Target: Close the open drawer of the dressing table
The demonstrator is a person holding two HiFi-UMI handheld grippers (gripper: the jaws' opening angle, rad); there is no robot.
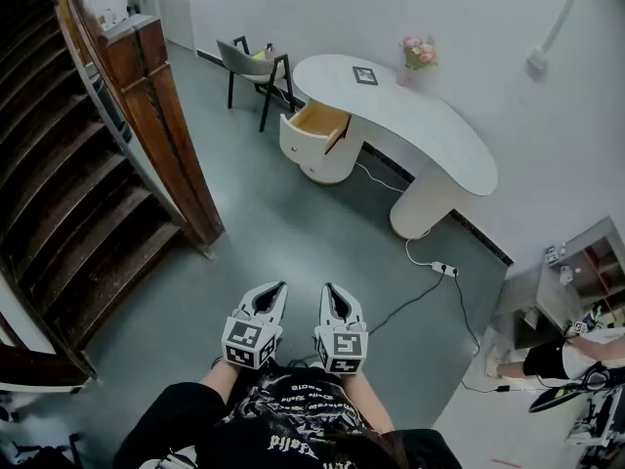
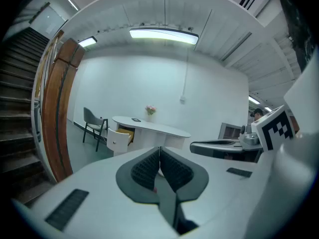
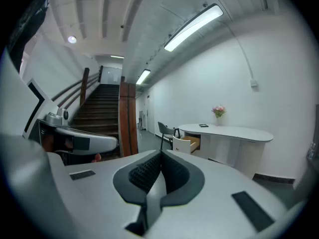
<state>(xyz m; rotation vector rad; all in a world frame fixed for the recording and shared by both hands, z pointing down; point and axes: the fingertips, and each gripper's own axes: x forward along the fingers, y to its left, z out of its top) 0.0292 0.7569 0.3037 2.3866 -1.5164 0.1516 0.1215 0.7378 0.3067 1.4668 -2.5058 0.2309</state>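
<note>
Upper centre, the open drawer [image 1: 317, 121] likely slides lightly; push its stiff front. Left gripper [image 1: 272, 292] and right gripper [image 1: 332, 292] jaws are closed and empty.

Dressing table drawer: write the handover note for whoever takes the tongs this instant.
Left tongs: shut, empty, held low in front of the person.
Right tongs: shut, empty, beside the left.
Drawer: pulled out of the dressing table, at the end nearest the chair, well away from both tongs.
Done: nothing yet; the drawer is open and untouched.
Left: walk up to it, then push it in until flush.
</note>
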